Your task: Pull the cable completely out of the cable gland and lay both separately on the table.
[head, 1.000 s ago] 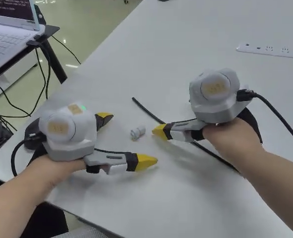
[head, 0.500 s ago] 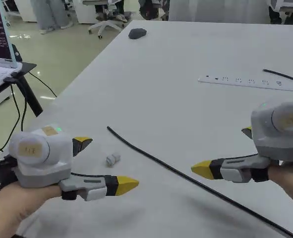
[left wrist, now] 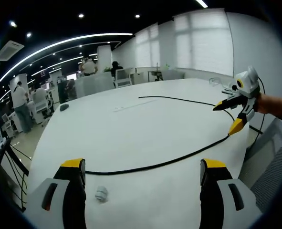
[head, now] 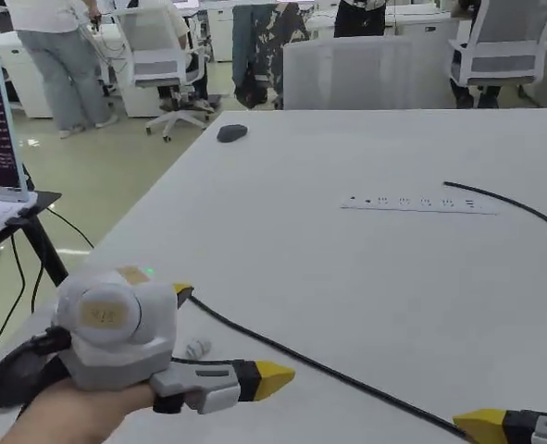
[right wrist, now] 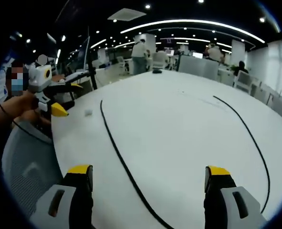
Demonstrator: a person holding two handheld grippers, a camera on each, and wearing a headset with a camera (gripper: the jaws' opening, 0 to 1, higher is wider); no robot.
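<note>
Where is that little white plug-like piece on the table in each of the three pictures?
Head view: the cable gland sits low left, right beside the left gripper.
Left gripper view: cable gland low left, just inside that gripper's left-hand jaw.
Right gripper view: cable gland is a small pale speck at upper left, near the other gripper.
Shared landmark: the black cable, whose end lies close to it in all three.
</note>
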